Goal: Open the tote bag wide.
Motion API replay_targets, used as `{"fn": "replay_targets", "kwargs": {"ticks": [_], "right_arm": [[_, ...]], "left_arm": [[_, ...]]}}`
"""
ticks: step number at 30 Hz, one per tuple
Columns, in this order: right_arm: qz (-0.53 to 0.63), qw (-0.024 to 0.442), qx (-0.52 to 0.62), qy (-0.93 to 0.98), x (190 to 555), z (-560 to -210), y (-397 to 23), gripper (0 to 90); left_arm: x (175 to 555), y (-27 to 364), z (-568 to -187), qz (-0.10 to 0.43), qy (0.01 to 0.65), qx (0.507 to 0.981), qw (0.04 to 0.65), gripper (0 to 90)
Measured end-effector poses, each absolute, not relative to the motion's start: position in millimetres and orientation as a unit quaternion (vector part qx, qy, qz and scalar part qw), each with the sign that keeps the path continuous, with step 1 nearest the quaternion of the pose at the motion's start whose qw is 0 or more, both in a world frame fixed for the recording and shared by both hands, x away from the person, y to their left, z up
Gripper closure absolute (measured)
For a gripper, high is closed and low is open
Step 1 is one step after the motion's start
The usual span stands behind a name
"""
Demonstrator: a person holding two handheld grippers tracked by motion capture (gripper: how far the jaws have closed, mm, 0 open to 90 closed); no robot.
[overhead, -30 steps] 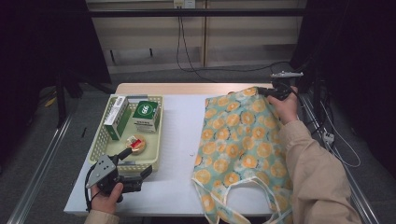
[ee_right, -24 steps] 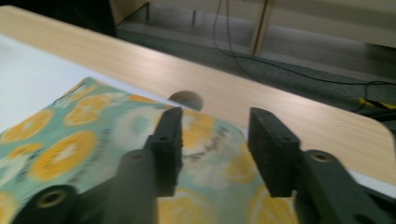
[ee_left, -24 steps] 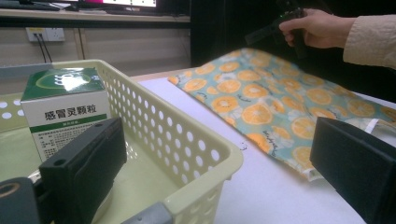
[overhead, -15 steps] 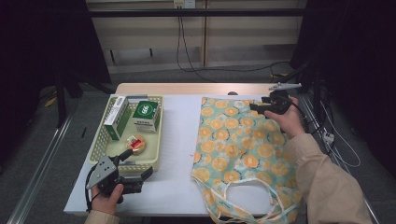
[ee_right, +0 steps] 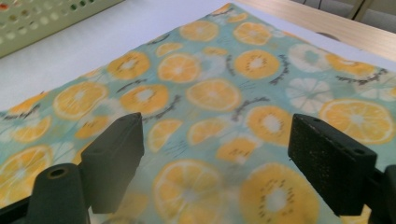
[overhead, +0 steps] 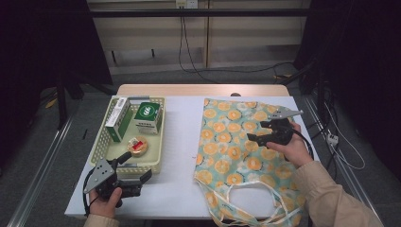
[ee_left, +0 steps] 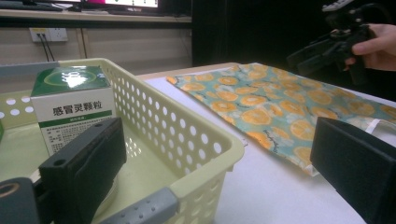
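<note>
Orange-print cloth bag [overhead: 239,151], flat, long axis far-to-near along desk's right edge; right gripper [overhead: 265,133] directly above, jaws just opened, holding nothing.

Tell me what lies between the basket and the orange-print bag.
Nothing: in the high view, only a bare strip of white table separates the basket from the orange-print bag.

I see the cloth bag [overhead: 236,142], teal with a print of orange slices, spread flat on the right half of the white bench [overhead: 179,142], well apart from anything else. Its top edge lies toward the far side, smooth and unfolded. Its pale handles [overhead: 246,201] loop loosely at the near edge.
</note>
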State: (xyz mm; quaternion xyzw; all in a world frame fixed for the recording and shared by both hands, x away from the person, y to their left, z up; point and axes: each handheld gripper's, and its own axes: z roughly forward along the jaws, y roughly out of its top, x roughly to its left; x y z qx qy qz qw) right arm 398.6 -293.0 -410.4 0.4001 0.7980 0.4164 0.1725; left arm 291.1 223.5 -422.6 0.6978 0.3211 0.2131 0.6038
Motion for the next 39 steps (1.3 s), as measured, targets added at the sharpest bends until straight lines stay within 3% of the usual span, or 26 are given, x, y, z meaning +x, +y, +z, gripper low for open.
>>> {"fn": "replay_targets", "kwargs": {"ticks": [28,30,33,39], "right_arm": [[0.404,0.076,0.288,0.865,306.9,-441.9,-255.9,17.2],[0.392,0.080,0.278,0.874,304.1,-446.9,-253.7,21.8],[0.389,0.076,0.265,0.879,301.8,-452.4,-253.1,37.3],[0.383,0.091,0.253,0.884,303.3,-455.0,-253.3,54.4]], "left_arm": [[291.1,218.8,-422.8,0.213,0.321,0.701,0.600,3.4],[291.3,218.7,-422.9,0.213,0.321,0.700,0.601,3.4],[291.3,218.9,-422.5,0.213,0.320,0.701,0.601,3.4],[291.9,220.2,-422.3,0.215,0.322,0.698,0.602,3.4]]}}
